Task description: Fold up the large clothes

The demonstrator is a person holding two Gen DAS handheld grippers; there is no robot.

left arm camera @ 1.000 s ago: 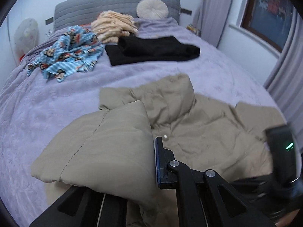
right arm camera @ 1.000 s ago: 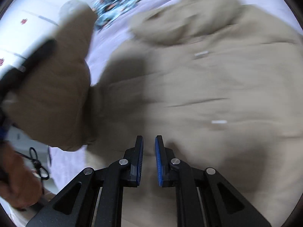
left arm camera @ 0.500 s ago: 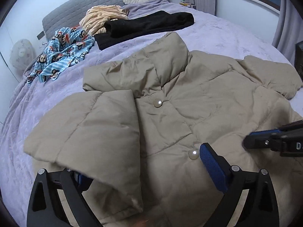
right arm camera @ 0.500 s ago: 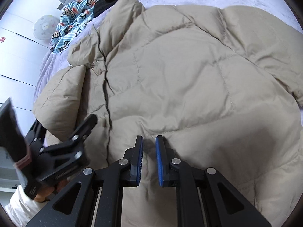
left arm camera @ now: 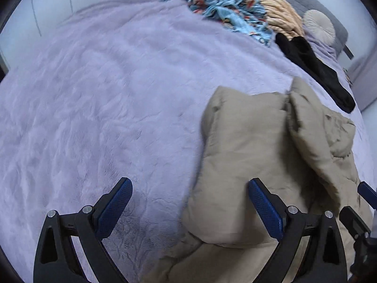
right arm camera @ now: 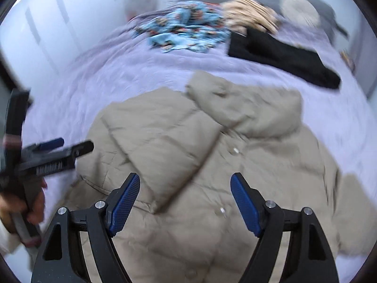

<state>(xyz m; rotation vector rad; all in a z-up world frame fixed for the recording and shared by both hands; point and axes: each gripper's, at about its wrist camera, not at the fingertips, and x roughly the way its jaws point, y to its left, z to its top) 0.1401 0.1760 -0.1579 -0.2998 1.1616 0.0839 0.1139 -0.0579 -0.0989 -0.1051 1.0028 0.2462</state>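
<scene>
One tan jacket (right arm camera: pixel 200 165) on bed (left arm camera: pixel 94 106); left claw (left arm camera: pixel 190 202) and right claw (right arm camera: pixel 185 202) both spread, empty; right view blurred.

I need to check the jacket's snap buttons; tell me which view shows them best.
The right wrist view: two snap buttons show on the beige jacket. The left wrist view shows only the folded sleeve and collar, no buttons.

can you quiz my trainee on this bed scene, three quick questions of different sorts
1. True or false: the right gripper is shut on the jacket.
2. Which sleeve lies folded across the jacket's front: A the one on the left gripper's side, B the other one?
3. Fill in: beyond the jacket's collar lies a ____ garment.

Key: 1 false, its jaws stand wide open; 2 A; 3 black.
</scene>
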